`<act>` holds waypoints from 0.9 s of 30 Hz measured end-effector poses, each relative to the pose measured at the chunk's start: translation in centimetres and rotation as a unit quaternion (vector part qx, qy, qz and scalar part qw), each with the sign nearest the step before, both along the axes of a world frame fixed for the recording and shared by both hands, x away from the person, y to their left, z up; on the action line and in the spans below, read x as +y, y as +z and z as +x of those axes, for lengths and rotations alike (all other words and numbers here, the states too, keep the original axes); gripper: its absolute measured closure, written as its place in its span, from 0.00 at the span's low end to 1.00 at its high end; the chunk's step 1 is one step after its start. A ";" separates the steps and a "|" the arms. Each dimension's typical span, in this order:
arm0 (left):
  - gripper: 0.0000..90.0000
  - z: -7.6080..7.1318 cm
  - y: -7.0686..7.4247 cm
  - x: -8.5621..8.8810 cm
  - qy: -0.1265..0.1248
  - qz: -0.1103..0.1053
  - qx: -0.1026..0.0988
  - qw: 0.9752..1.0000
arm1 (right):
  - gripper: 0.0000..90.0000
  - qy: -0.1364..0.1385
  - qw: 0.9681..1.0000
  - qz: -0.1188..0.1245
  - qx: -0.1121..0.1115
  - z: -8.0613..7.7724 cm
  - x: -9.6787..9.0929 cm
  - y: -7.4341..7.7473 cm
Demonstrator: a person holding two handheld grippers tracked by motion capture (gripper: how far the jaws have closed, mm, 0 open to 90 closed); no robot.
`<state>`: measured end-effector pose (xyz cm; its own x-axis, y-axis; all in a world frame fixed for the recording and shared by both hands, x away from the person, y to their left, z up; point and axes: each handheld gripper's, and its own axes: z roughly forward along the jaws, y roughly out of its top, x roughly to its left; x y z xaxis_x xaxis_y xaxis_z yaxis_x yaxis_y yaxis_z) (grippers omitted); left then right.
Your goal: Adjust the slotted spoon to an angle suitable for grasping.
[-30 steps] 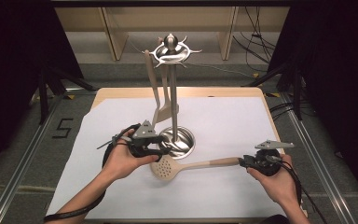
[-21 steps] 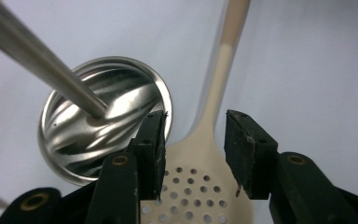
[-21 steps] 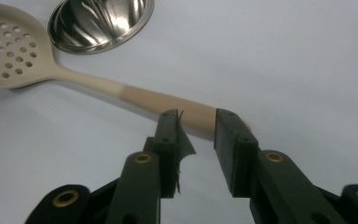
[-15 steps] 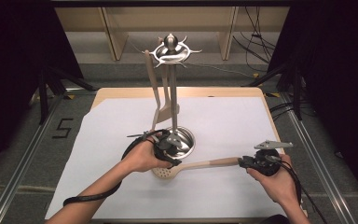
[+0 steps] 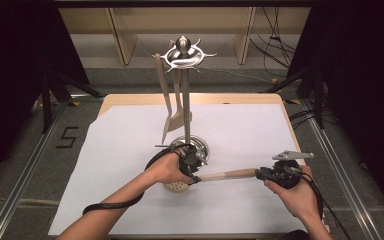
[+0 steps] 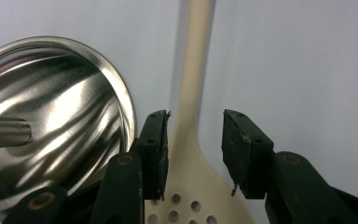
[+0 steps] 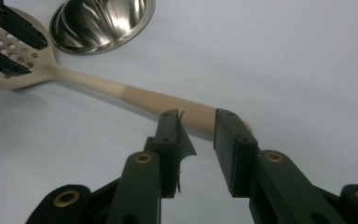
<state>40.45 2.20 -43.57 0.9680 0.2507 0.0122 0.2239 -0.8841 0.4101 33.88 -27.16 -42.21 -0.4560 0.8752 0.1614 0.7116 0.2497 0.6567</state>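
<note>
In the high view, the slotted spoon [image 5: 215, 176] lay low in the middle of the frame on the white desk [image 5: 130, 150], just below the utensil stand's base [image 5: 200, 147]. The left tongs [image 5: 192, 162] sat over its neck, and the left hand hid most of the perforated head. The right tongs [image 5: 267, 174] met the handle end at lower right.

In the left gripper view, the jaws had just been closing and straddled the spoon's neck [image 6: 186, 154]; one pad looked to be touching it, the other stood apart. They would do well to close squarely on it. The bottom edge cut off the head.

In the right gripper view, the tongs [image 7: 198, 126] stood open around the handle tip [image 7: 200, 119]; whether they touched it could not be made out.
</note>
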 end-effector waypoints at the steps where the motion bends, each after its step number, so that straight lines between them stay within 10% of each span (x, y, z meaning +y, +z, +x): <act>1: 0.67 0.1 -0.1 -0.1 -0.001 0.004 0.001 1.000 | 0.79 0.001 1.000 0.000 -0.001 0.0 0.0 0.0; 27: 0.68 1.5 -2.4 -2.3 -0.013 0.044 0.000 0.999 | 0.79 0.010 1.000 -0.007 -0.013 0.1 0.2 -0.2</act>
<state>41.95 -0.15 -46.02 0.9743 0.2230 0.0327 0.2000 -0.9222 0.3308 33.96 -27.01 -42.42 -0.4768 0.8684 0.1360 0.6889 0.2730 0.6715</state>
